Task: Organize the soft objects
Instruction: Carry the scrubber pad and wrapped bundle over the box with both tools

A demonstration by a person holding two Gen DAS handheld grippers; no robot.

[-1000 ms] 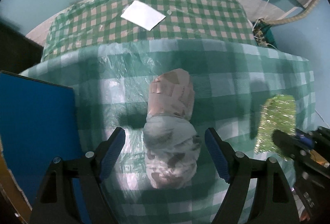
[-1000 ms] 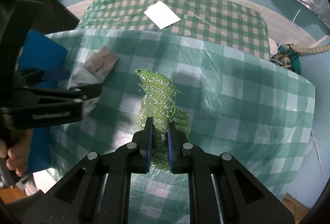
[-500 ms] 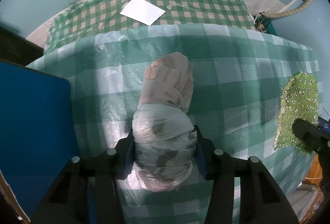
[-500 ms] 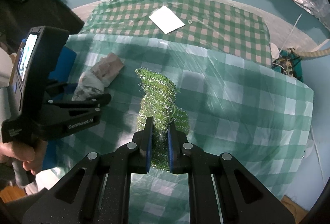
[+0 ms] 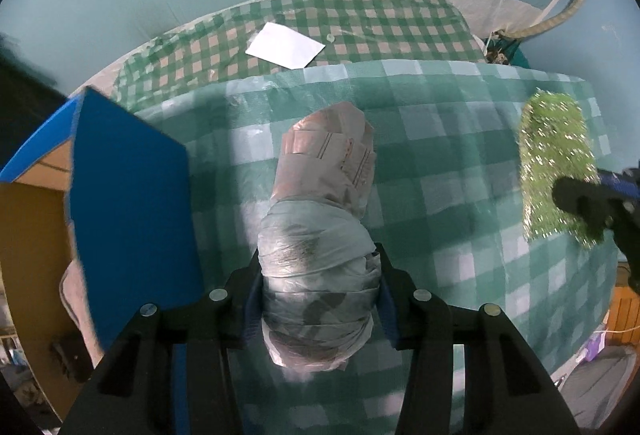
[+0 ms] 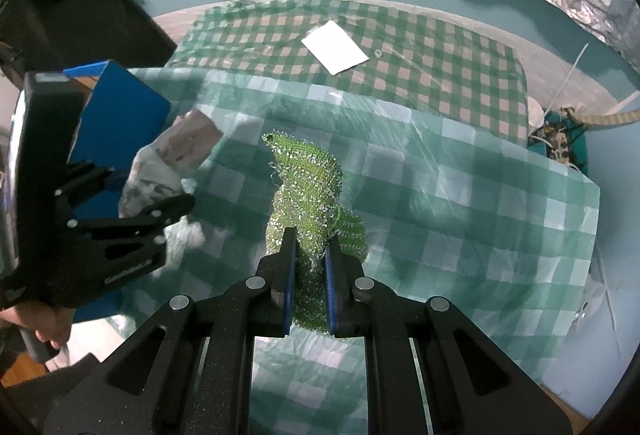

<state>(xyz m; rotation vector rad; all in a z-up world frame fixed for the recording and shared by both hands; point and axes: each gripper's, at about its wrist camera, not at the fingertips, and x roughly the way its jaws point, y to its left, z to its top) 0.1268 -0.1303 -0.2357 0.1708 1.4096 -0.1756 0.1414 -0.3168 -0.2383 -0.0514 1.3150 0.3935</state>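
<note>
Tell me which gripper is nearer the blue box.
Left. The left gripper, shut on the wrapped bundle, sits right beside the blue box; the right gripper, clamping the green scrubber, is farther out over the tablecloth.

Blue box (image 5: pixel 132 203) cut off (left edge); bundle's (image 5: pixel 320 275) near end hidden

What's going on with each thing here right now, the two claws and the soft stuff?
Left gripper: shut on the bundle.
Bundle: plastic-wrapped, clamped at its near end.
Right gripper: shut on the scrubber.
Scrubber: green, sparkly, pinched at its near end.
Box: blue, open, at the left.
Paper: lying flat on the far cloth.
</note>
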